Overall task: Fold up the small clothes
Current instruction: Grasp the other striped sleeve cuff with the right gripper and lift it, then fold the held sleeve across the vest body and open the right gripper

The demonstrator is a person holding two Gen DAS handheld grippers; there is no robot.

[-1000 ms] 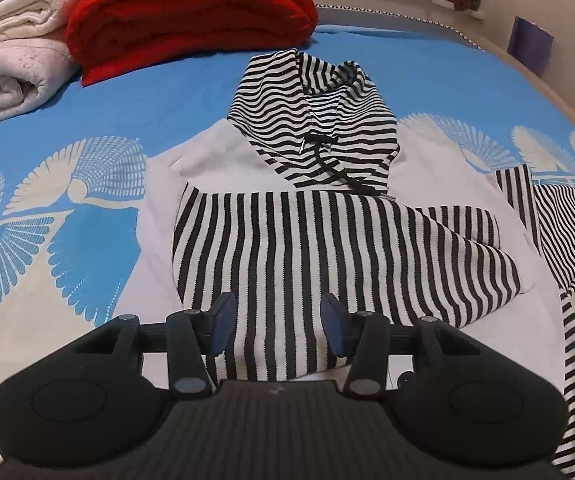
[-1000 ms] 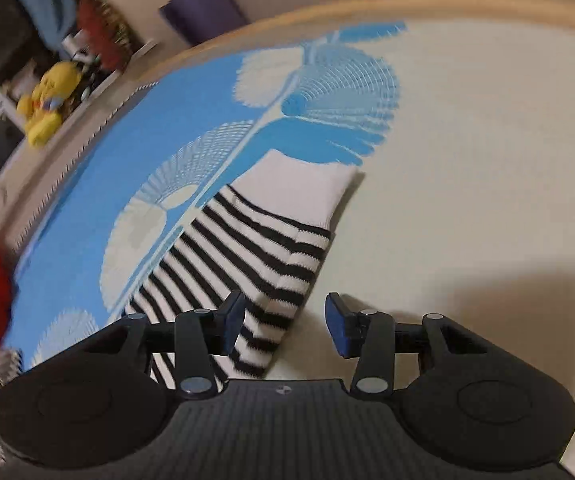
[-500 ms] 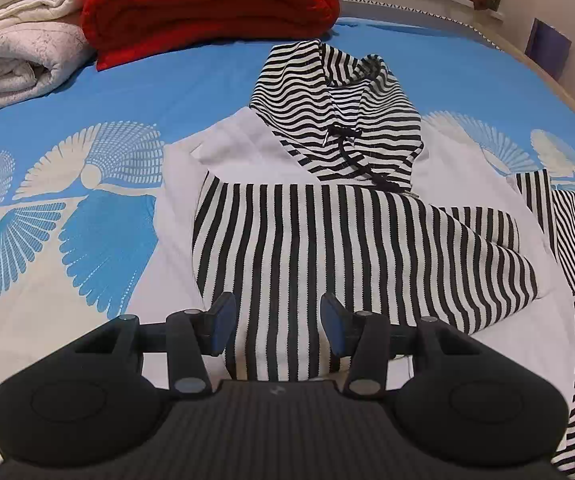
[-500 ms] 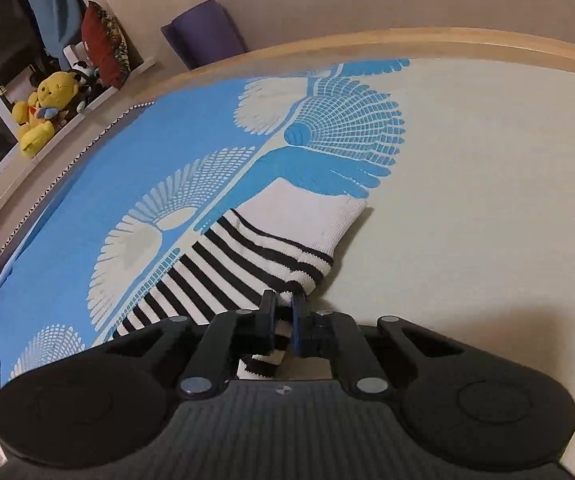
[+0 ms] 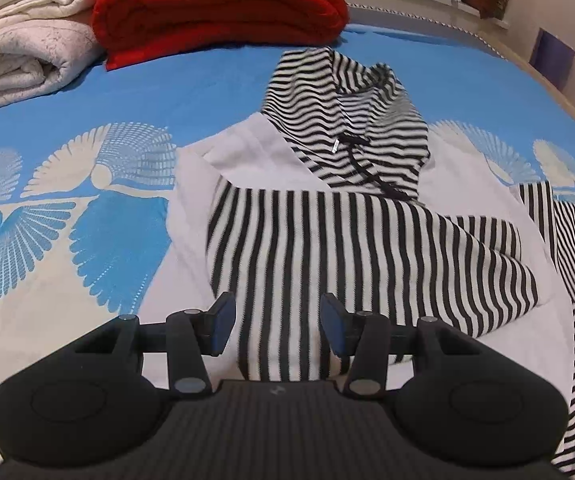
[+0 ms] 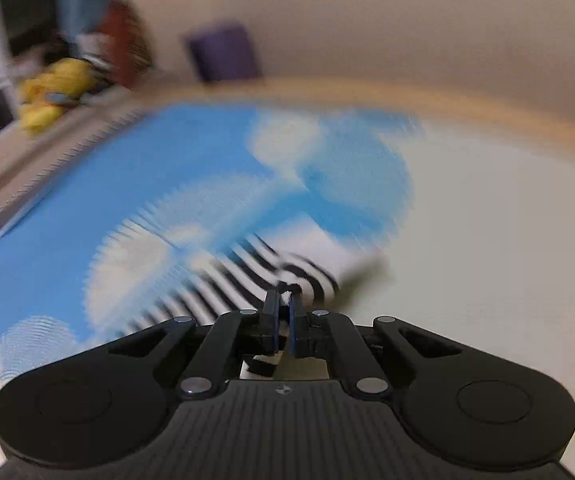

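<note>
The left gripper (image 5: 274,322) hangs with jaws wide apart above the striped hoodie (image 5: 351,240), while the right gripper (image 6: 283,316) pinches its sleeve (image 6: 247,272)

No text, label, brand name or number can be read in either view; each gripper body bears only a tiny pale mark, too small to make out as a letter or logo
</note>
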